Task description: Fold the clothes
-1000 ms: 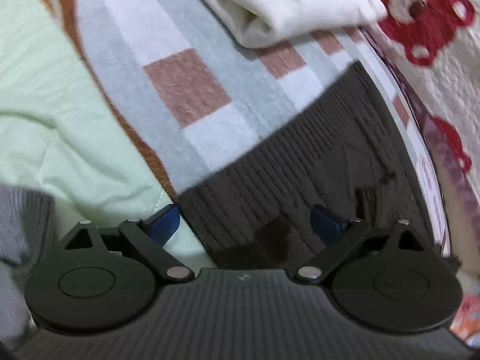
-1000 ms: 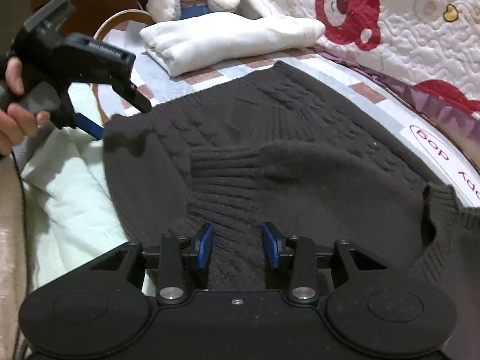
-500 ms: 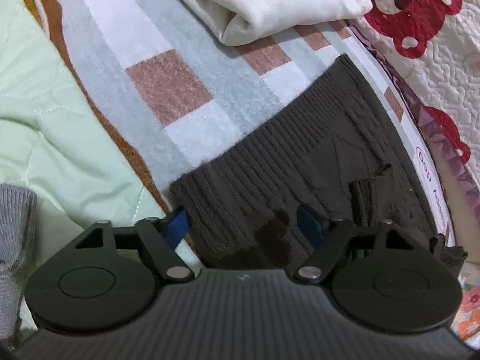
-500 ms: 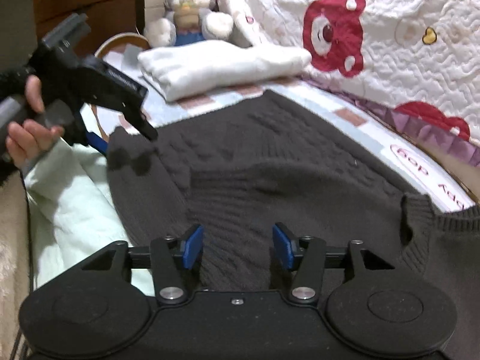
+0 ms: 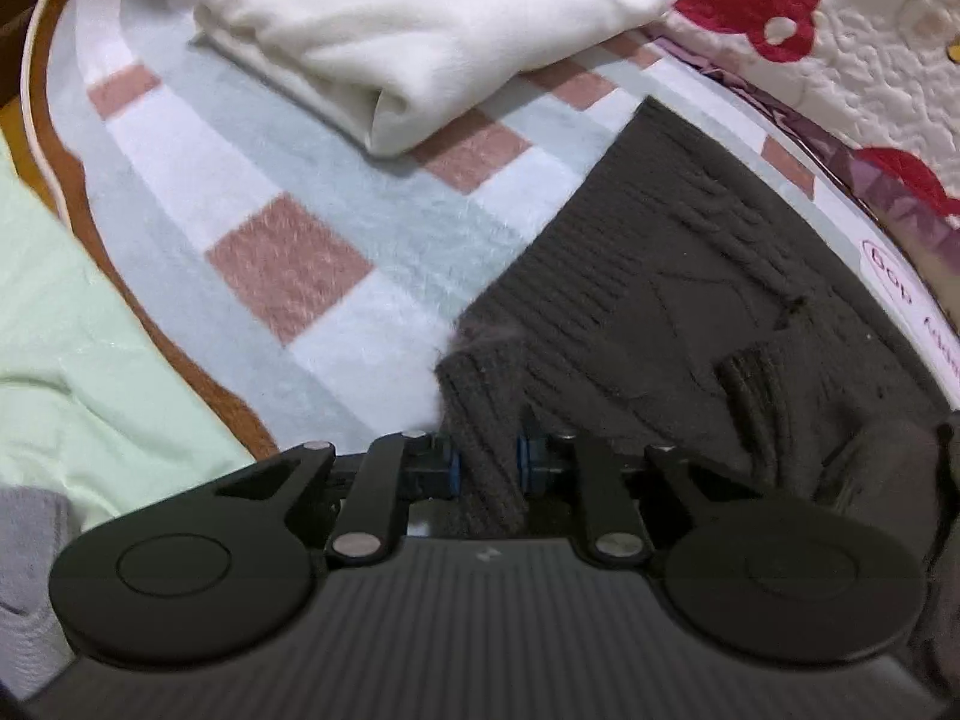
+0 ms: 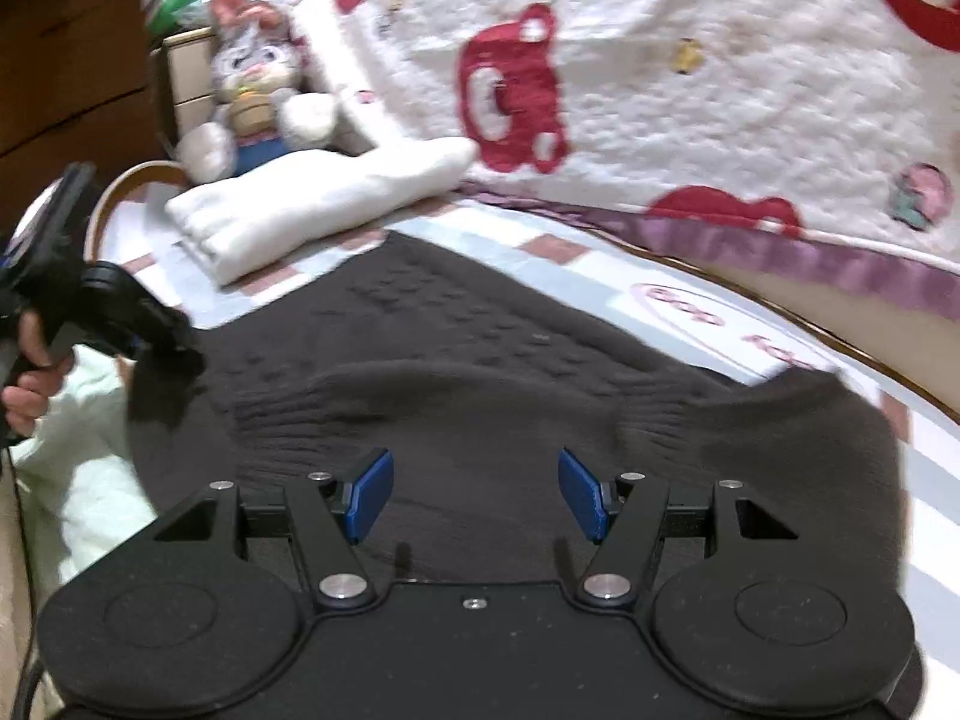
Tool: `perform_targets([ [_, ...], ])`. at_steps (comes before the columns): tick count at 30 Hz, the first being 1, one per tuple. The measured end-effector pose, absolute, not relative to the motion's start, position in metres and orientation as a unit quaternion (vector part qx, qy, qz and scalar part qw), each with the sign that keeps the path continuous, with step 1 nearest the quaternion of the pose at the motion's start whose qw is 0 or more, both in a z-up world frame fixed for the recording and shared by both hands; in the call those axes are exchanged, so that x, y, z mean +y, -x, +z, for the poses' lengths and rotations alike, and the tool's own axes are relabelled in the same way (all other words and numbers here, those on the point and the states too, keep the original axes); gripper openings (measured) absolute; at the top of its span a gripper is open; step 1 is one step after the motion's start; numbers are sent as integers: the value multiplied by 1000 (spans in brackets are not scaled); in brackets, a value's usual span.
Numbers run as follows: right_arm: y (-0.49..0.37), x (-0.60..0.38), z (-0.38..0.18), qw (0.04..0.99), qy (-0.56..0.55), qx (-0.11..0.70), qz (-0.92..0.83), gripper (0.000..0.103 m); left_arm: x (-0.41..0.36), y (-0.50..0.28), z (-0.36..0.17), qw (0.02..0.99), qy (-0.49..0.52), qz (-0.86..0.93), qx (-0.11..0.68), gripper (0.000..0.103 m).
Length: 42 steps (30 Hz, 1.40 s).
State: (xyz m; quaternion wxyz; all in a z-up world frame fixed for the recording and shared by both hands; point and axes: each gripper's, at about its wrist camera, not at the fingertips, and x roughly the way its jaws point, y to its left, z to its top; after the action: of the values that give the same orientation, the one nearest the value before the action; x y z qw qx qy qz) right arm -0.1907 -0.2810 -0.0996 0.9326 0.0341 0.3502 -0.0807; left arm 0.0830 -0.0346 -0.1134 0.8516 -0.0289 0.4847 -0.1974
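Observation:
A dark brown cable-knit sweater point(image 6: 480, 360) lies spread on a checked blanket point(image 5: 312, 222). My left gripper point(image 5: 487, 468) is shut on the ribbed hem corner of the sweater point(image 5: 690, 312), with knit bunched between its blue pads. The left gripper also shows in the right wrist view point(image 6: 150, 342), at the sweater's left edge. My right gripper point(image 6: 474, 495) is open and empty, hovering over the middle of the sweater, with a folded sleeve lying just ahead of it.
A folded white garment point(image 5: 420, 42) lies on the blanket beyond the sweater. A white quilt with red bears point(image 6: 690, 90) rises along the right. A stuffed rabbit point(image 6: 252, 96) sits at the back. Pale green bedding point(image 5: 78, 330) lies to the left.
My left gripper closed on the sweater's hem corner. My right gripper opened wide, let go of the knit and lifted back over the sweater.

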Motion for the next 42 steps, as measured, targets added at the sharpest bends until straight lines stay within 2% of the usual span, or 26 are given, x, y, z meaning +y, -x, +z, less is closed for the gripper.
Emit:
perform_targets([
  [5,223,-311,-95,919,-24,391,-40,68,-45,-73,-86,860,40,-262,437,13],
  [9,249,-330,-109,910,-51,410,-32,68,-118,-49,-34,846,3,-359,393,12],
  [13,256,-330,-136,897,-55,436,-33,68,-194,21,15,788,-21,-516,334,11],
  [21,304,-368,-117,899,-144,410,-43,68,-271,102,-67,591,28,-648,480,11],
  [24,327,-373,-116,894,-164,413,-50,68,-275,104,-115,568,28,-614,547,11],
  [28,340,-363,-132,899,-180,395,-61,69,-269,102,-129,574,16,-602,555,11],
  [32,335,-351,-139,903,-156,393,-77,70,-269,109,-109,577,24,-631,518,11],
  [36,323,-323,-140,897,-62,430,-78,71,-267,121,-95,579,14,-651,490,11],
  [39,310,-307,-144,891,-22,449,-66,72,-271,120,-110,579,-9,-621,528,11],
  [42,305,-300,-138,889,-29,453,-52,72,-272,115,-131,571,-11,-589,572,11],
])
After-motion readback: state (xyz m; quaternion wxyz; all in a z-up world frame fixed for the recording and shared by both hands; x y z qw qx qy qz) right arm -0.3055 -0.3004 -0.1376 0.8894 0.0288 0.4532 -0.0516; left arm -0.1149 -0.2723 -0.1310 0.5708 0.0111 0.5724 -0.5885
